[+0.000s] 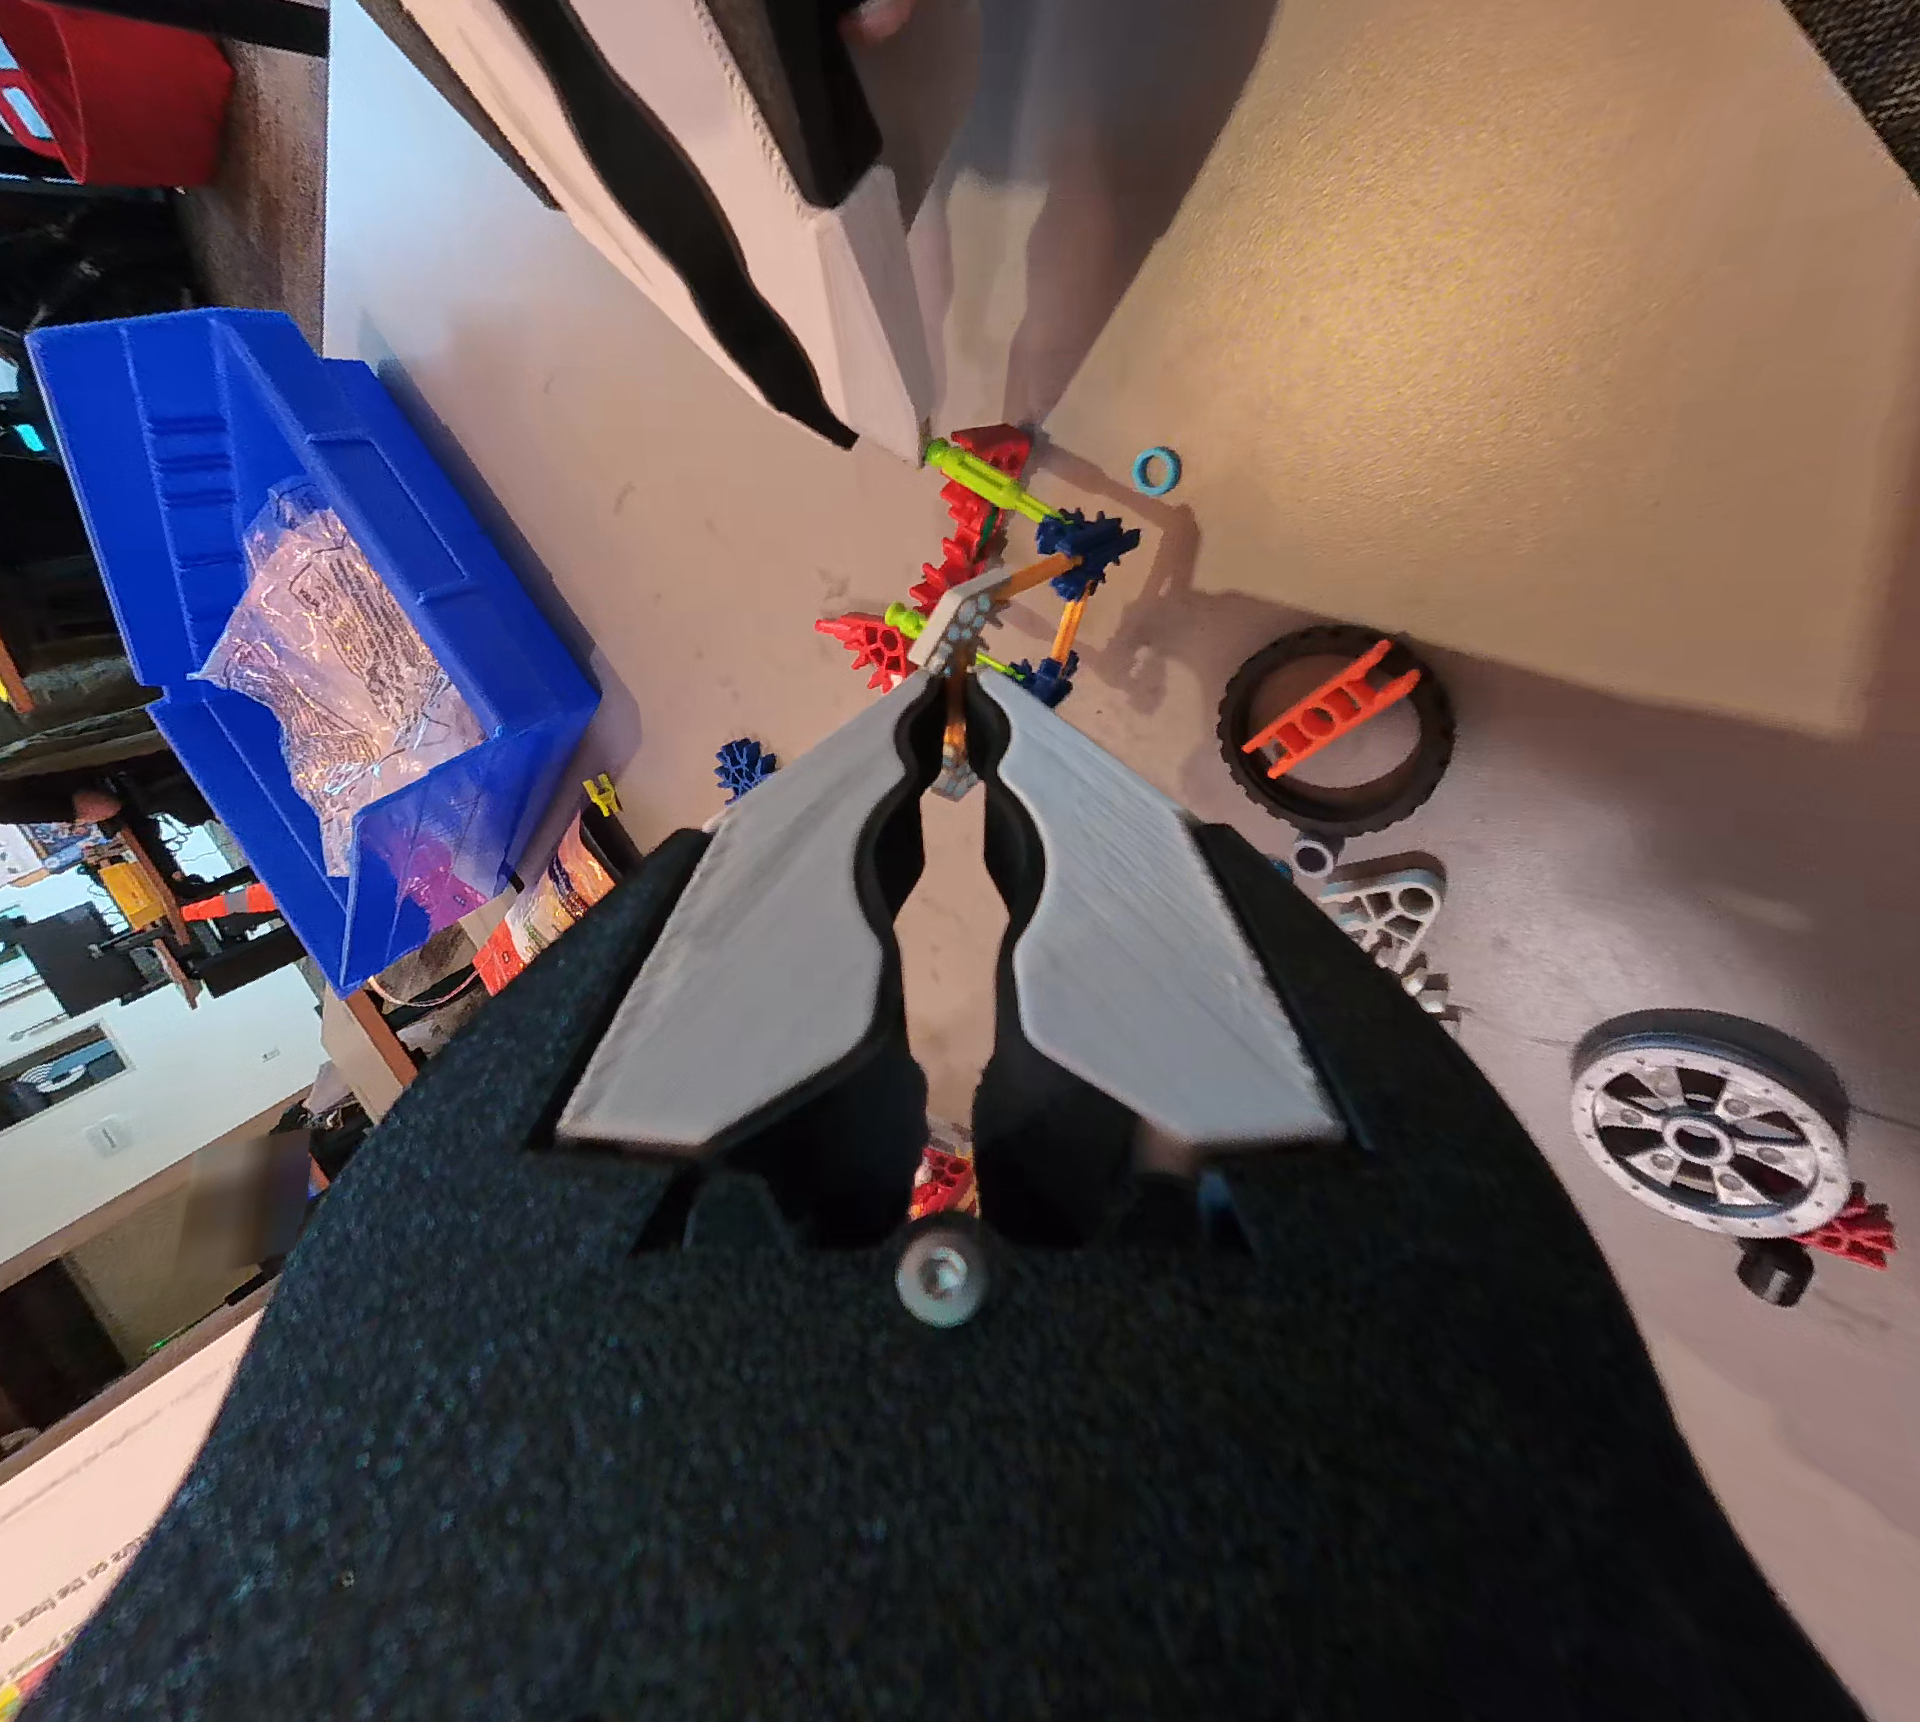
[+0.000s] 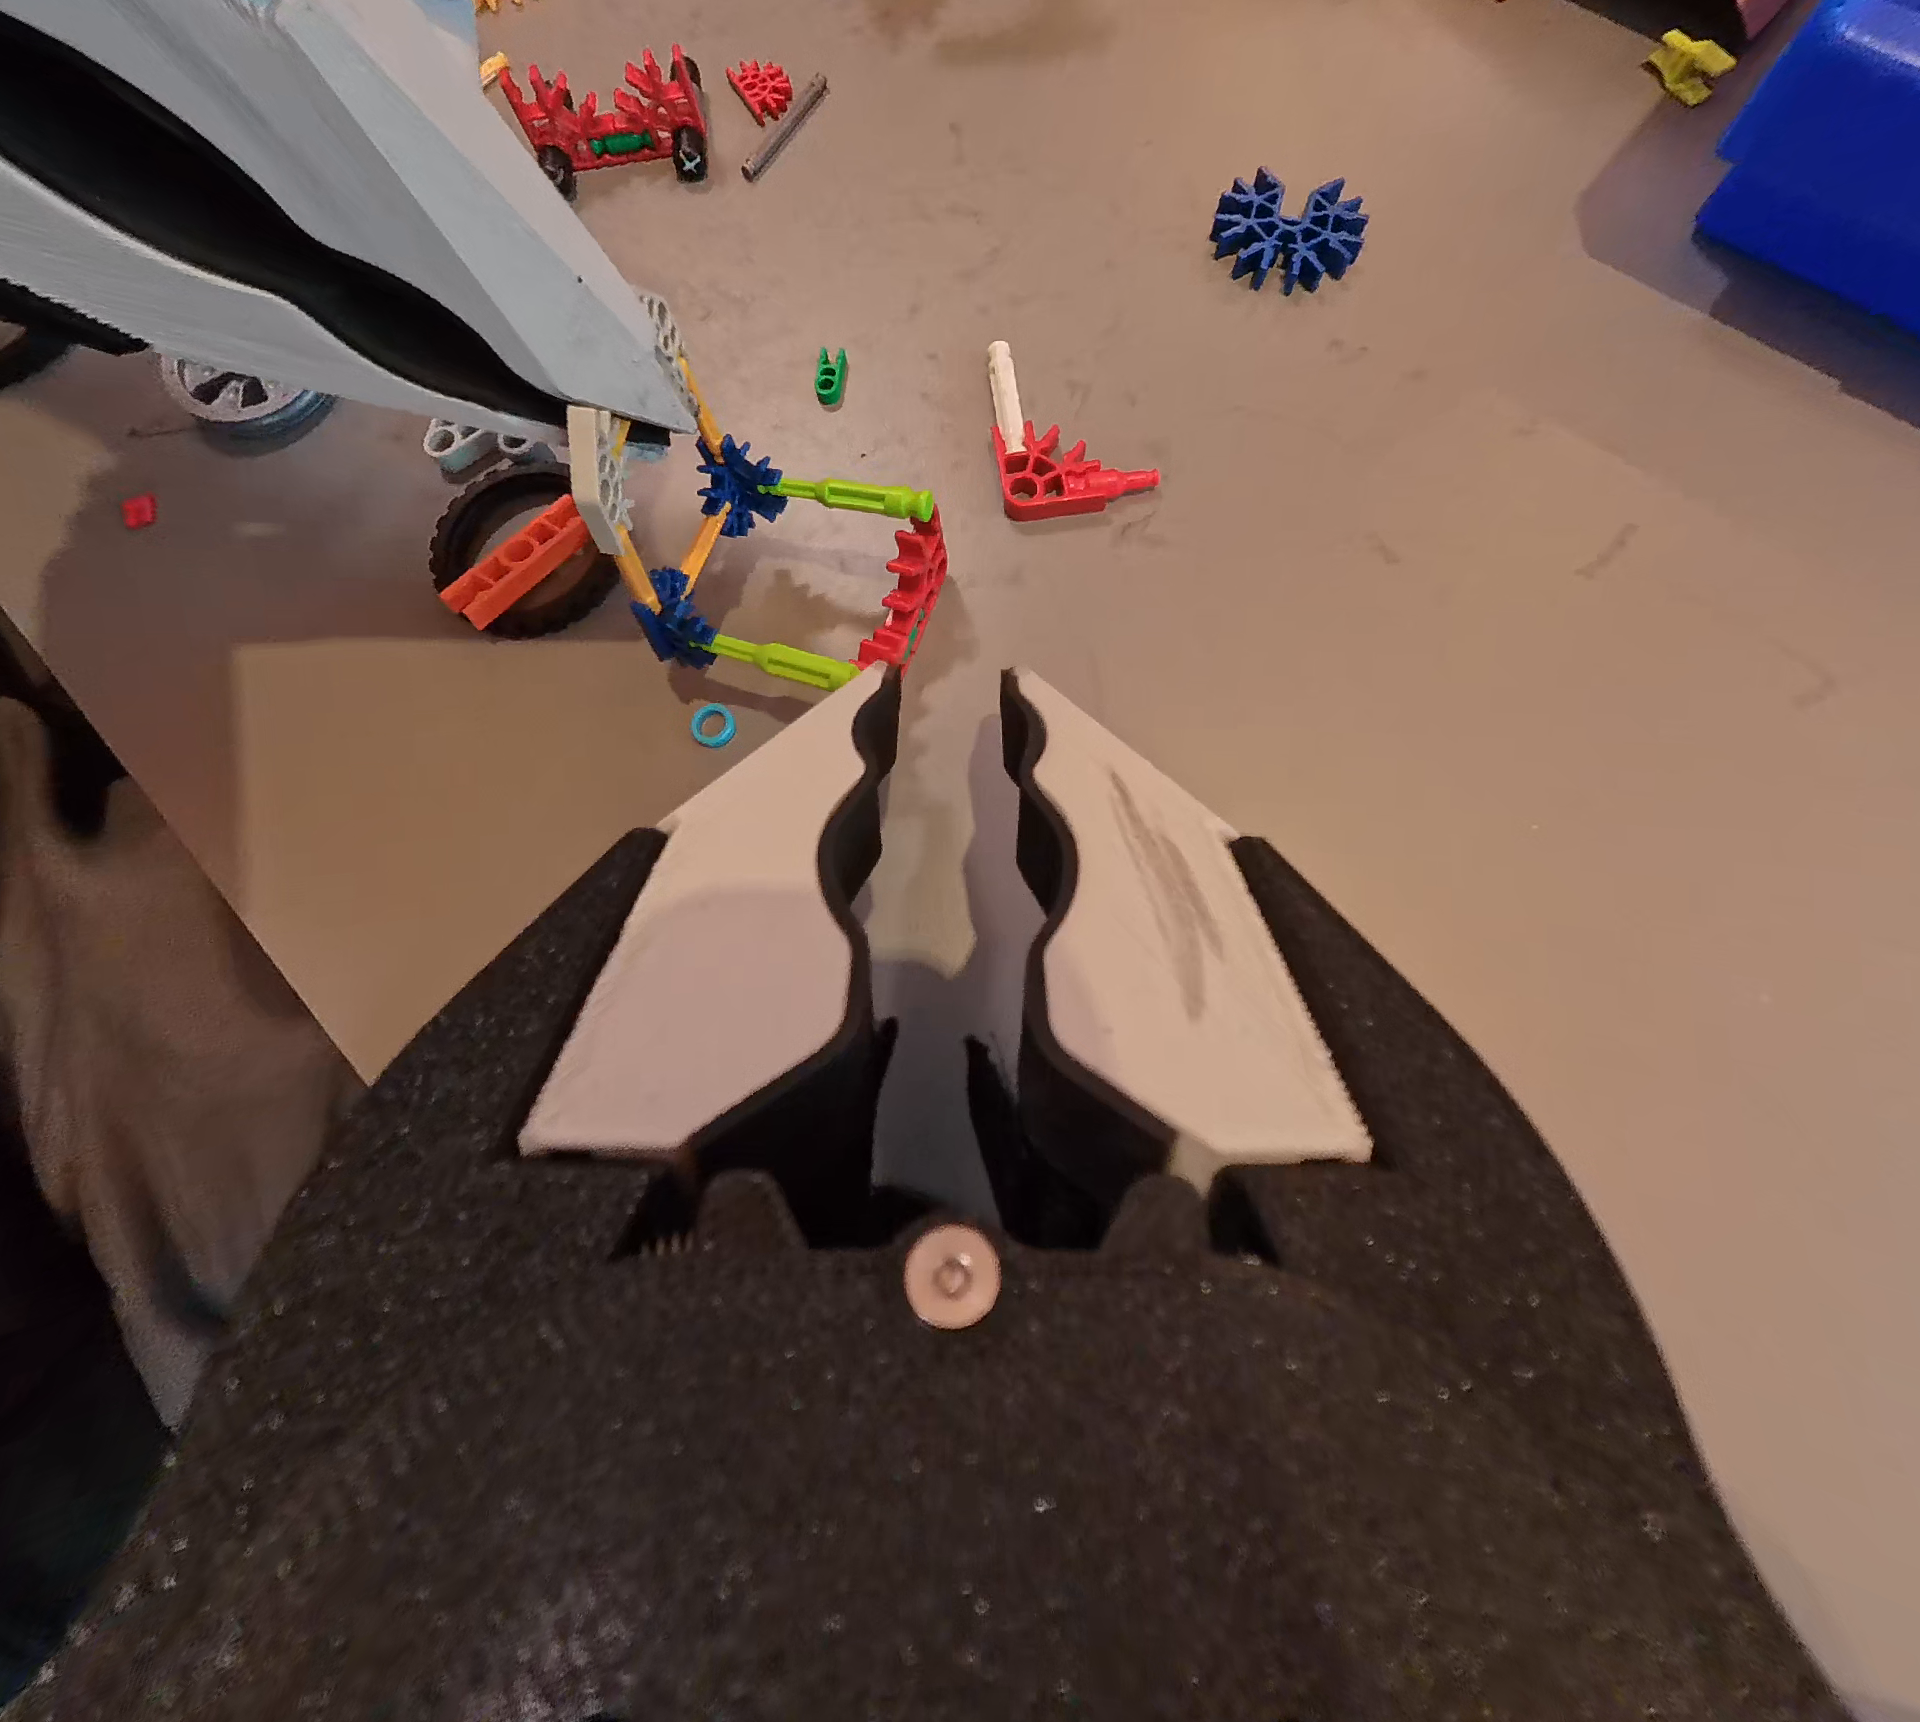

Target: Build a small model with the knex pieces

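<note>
Left gripper (image 1: 951, 696) is clamped on the toy frame (image 2: 769, 566)'s grey plate end; beside the frame's red connector (image 2: 914, 581), right gripper (image 2: 948, 685) hovers apart, empty. Tugging could unsnap rods.

Blue bin (image 2: 1829, 145) cut off, rt edge

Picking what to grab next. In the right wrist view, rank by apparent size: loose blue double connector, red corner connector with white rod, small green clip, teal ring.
1. blue double connector and red corner connector: too alike to rank.
2. green clip and teal ring: both tiny, too alike to rank.
</note>
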